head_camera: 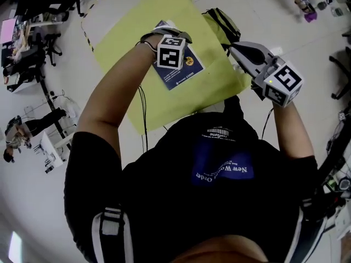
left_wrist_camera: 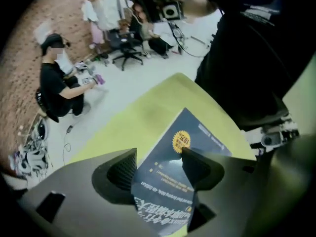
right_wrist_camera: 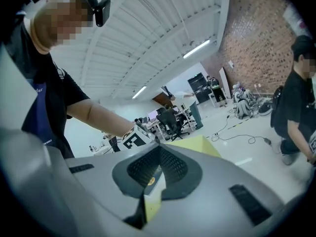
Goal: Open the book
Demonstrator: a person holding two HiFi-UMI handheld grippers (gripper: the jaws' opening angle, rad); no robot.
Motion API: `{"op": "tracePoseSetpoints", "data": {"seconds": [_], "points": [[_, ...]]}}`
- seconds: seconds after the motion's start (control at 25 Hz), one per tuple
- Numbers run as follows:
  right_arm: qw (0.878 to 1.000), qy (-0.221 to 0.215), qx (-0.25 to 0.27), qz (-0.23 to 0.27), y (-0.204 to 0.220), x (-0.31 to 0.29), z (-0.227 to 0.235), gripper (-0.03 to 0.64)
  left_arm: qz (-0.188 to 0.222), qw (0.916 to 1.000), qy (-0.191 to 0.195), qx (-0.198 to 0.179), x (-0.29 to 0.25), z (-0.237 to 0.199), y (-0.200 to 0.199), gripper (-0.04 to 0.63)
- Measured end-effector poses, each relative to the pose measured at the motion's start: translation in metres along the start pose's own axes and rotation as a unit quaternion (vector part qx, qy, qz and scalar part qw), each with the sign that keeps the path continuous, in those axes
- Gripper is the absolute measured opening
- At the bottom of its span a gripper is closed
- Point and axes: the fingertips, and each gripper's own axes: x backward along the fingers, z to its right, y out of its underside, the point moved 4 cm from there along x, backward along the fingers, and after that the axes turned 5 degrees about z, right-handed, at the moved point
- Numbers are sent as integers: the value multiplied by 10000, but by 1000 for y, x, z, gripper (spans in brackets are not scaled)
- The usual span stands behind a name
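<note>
A closed dark blue book (head_camera: 184,73) with a round yellow sticker lies on the yellow-green table top (head_camera: 137,43). My left gripper (head_camera: 170,48) points straight down over the book's far part, its marker cube facing up. In the left gripper view its jaws stand open (left_wrist_camera: 159,168) and the book's cover (left_wrist_camera: 195,132) fills the gap between them; no pad presses on it. My right gripper (head_camera: 236,49) is held level off the table's right edge, pointing toward the book. Its jaws (right_wrist_camera: 157,154) are shut with nothing in them.
A dark bag (head_camera: 222,23) sits at the table's far right corner. A person (left_wrist_camera: 57,85) sits on the floor beyond the table, office chairs (left_wrist_camera: 128,53) behind. Another person (right_wrist_camera: 296,98) stands to the right. Desks and cables line the left side (head_camera: 33,53).
</note>
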Motion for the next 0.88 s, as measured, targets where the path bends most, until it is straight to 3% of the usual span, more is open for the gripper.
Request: {"op": "tracePoseSetpoints", "data": {"seconds": [0.12,0.28,0.44,0.88], "points": [[10000,31,-56,26,0,5,7,-12,-672,9943,605,-568,-15,-2,6,275],[9999,15,-103,60,3,6,8,-12,-1061,9844,1060,-921,-22,-2,4,273],[9999,62,-140,29,7,6,8,-12,-1171,9793,1151,-1182,-15,1,5,273],[9997,-109,-194,30,0,-23,-6,-12,-1029,9816,1131,-1143,38,20,10,273]]}}
